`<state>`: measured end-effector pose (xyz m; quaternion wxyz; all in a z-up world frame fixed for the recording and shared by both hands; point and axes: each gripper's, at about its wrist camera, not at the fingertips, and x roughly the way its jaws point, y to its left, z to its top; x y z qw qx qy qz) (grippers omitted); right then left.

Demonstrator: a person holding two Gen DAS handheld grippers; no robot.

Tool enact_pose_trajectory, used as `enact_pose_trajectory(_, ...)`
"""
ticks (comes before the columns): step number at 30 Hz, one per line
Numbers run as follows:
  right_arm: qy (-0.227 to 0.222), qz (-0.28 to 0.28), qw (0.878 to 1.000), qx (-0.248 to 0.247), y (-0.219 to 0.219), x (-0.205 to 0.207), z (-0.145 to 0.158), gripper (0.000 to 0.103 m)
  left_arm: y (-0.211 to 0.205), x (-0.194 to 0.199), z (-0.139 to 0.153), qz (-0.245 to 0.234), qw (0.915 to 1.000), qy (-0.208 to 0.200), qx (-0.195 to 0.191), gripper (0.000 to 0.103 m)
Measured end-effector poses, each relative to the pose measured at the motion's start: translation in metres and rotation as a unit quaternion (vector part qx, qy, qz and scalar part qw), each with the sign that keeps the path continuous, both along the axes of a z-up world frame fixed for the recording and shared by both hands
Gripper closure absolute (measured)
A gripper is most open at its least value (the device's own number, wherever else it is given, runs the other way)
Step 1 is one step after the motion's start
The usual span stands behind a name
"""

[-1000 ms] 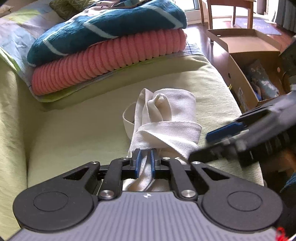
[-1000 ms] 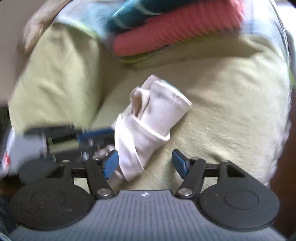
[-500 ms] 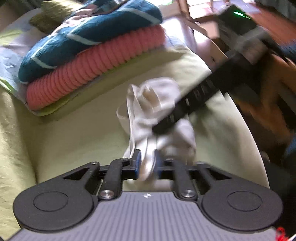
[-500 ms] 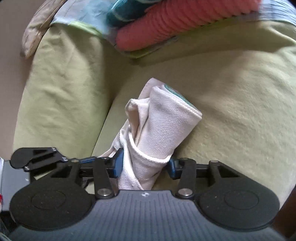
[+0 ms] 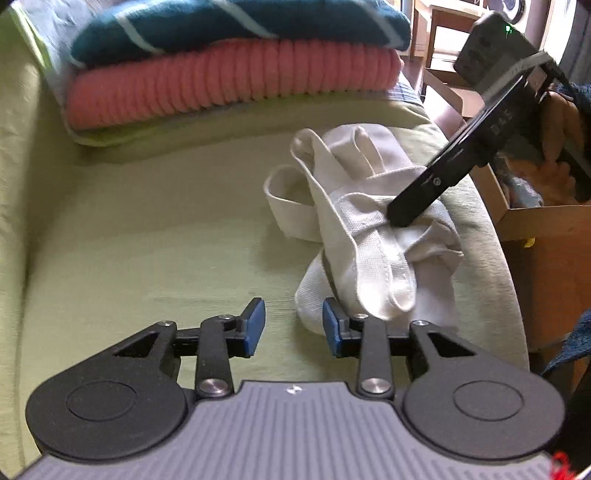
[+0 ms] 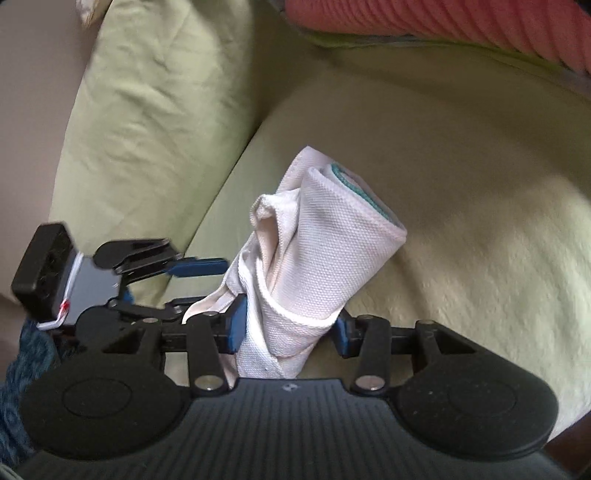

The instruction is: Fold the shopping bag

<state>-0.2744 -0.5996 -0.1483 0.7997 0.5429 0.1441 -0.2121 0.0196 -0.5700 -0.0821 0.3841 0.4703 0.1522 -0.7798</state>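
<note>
Nearest in my left wrist view: my left gripper (image 5: 293, 326), fingers apart, nothing between them. Its right pad sits just against the near end of the shopping bag (image 5: 373, 236); the left pad is over bare green cover (image 5: 147, 236).

The bag is a cream canvas bundle, rolled rather than flat, on the seat cushion, one handle loop (image 5: 286, 206) spilling out to its left.

My right gripper (image 6: 288, 326) is clamped across the near end of the roll, both blue pads pressed into the canvas.

Judgement: the roll is nearly done; what remains is taming that loose handle. I'd keep the right clamp steady as the anchor, bring the left in on the strap, and wrap or tuck it snugly round the bundle. Letting go on the right too soon would likely let the canvas spring open.

View differences: the left camera alone shows the stray loop and the right tool's body coming down onto the bag from the right, with the hand (image 5: 557, 136) holding it. The right camera alone shows the pad contact itself, plus a teal edge (image 6: 354, 188) at the roll's far end.

Farthest: pink ribbed blanket (image 5: 229, 81) under a teal striped one (image 5: 236, 29), well behind the bag; cardboard box (image 5: 546, 218) off the right edge.
</note>
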Motion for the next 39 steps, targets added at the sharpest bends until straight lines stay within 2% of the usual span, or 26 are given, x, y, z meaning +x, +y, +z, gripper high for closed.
enact_pose_trajectory(3, 0.004, 0.007, 1.000, -0.008, 0.001, 0.002, 0.001, 0.063, -0.015, 0.007, -0.003, 0.006, 0.9991, 0.034, 0.023, 0.064)
enact_pose_trajectory(5, 0.003, 0.016, 1.000, -0.018, 0.001, 0.004, 0.002, 0.063, -0.014, -0.001, -0.002, -0.037, 0.9993, 0.008, -0.006, 0.075)
enact_pose_trajectory(6, 0.003, 0.022, 0.999, -0.025, 0.001, 0.005, 0.002, 0.063, -0.011, -0.010, 0.001, -0.059, 0.9978, -0.007, -0.029, 0.086)
enact_pose_trajectory(9, 0.012, 0.042, 0.998, -0.050, -0.003, 0.011, 0.008, 0.063, -0.011, -0.035, 0.002, -0.096, 0.9912, -0.062, -0.066, 0.087)
enact_pose_trajectory(11, 0.021, 0.054, 0.996, -0.066, -0.004, 0.015, 0.012, 0.063, -0.013, -0.038, 0.000, -0.104, 0.9884, -0.085, -0.070, 0.081)
enact_pose_trajectory(12, 0.025, 0.057, 0.995, -0.074, -0.003, 0.016, 0.014, 0.063, -0.015, -0.033, 0.002, -0.091, 0.9900, -0.081, -0.071, 0.066)
enact_pose_trajectory(15, 0.024, 0.056, 0.995, -0.080, 0.000, 0.015, 0.013, 0.063, -0.020, -0.012, 0.014, -0.036, 0.9906, -0.078, -0.106, 0.066)
enact_pose_trajectory(17, 0.020, 0.051, 0.995, -0.082, 0.001, 0.014, 0.011, 0.063, -0.028, -0.003, 0.017, -0.006, 0.9956, -0.059, -0.073, 0.060)
enact_pose_trajectory(19, 0.018, 0.045, 0.995, -0.084, 0.002, 0.014, 0.011, 0.062, -0.039, 0.007, 0.015, 0.046, 0.9989, -0.005, -0.007, 0.044)
enact_pose_trajectory(20, 0.017, 0.042, 0.995, -0.084, 0.003, 0.013, 0.010, 0.062, -0.045, 0.014, 0.012, 0.073, 0.9965, 0.034, 0.025, 0.043)
enact_pose_trajectory(22, 0.013, 0.036, 0.996, -0.084, 0.004, 0.012, 0.008, 0.062, -0.052, 0.027, 0.008, 0.123, 0.9843, 0.114, 0.057, 0.043)
enact_pose_trajectory(23, 0.012, 0.033, 0.996, -0.084, 0.005, 0.012, 0.008, 0.062, -0.056, 0.033, 0.006, 0.149, 0.9752, 0.149, 0.067, 0.043)
enact_pose_trajectory(25, 0.009, 0.028, 0.996, -0.083, 0.005, 0.011, 0.007, 0.061, -0.062, 0.048, 0.002, 0.197, 0.9534, 0.213, 0.083, 0.043)
enact_pose_trajectory(28, 0.006, 0.023, 0.996, -0.084, 0.006, 0.011, 0.006, 0.061, -0.077, 0.065, -0.008, 0.250, 0.9145, 0.297, 0.112, 0.045)
enact_pose_trajectory(29, 0.005, 0.022, 0.996, -0.084, 0.006, 0.011, 0.005, 0.061, -0.080, 0.066, -0.010, 0.257, 0.9064, 0.314, 0.118, 0.045)
enact_pose_trajectory(30, 0.005, 0.021, 0.996, -0.084, 0.006, 0.011, 0.005, 0.061, -0.082, 0.064, -0.012, 0.260, 0.9056, 0.313, 0.120, 0.046)
enact_pose_trajectory(31, 0.005, 0.020, 0.996, -0.084, 0.006, 0.011, 0.005, 0.061, -0.084, 0.059, -0.015, 0.262, 0.9091, 0.301, 0.118, 0.051)
enact_pose_trajectory(32, 0.005, 0.020, 0.996, -0.085, 0.006, 0.011, 0.005, 0.061, -0.086, 0.053, -0.017, 0.265, 0.9125, 0.289, 0.117, 0.059)
enact_pose_trajectory(33, 0.006, 0.020, 0.996, -0.087, 0.006, 0.010, 0.006, 0.061, -0.086, 0.049, -0.017, 0.265, 0.9169, 0.277, 0.112, 0.072)
enact_pose_trajectory(36, 0.009, 0.019, 0.996, -0.087, 0.005, 0.010, 0.006, 0.061, -0.079, 0.038, -0.014, 0.260, 0.9295, 0.245, 0.091, 0.087)
enact_pose_trajectory(39, 0.014, 0.020, 0.996, -0.088, 0.004, 0.012, 0.008, 0.060, -0.065, 0.020, -0.011, 0.253, 0.9452, 0.196, 0.066, 0.088)
